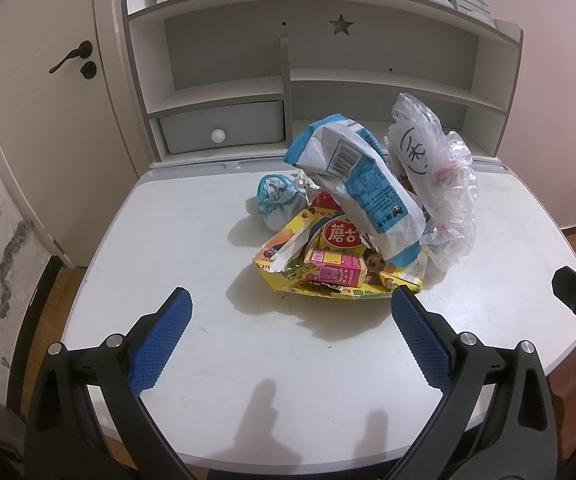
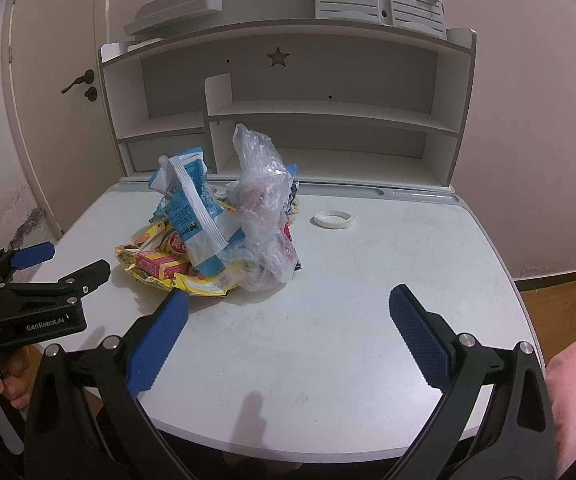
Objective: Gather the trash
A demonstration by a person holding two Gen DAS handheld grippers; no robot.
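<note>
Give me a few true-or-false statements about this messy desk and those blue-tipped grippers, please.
1. Both grippers are open and empty. True: left gripper, right gripper.
2. The crumpled clear plastic bag lies flat. False: it stands upright in the pile.
3. A white tape ring lies apart from the pile. True.
4. The small pink carton sits on the shelf. False: it rests on the yellow wrapper.
</note>
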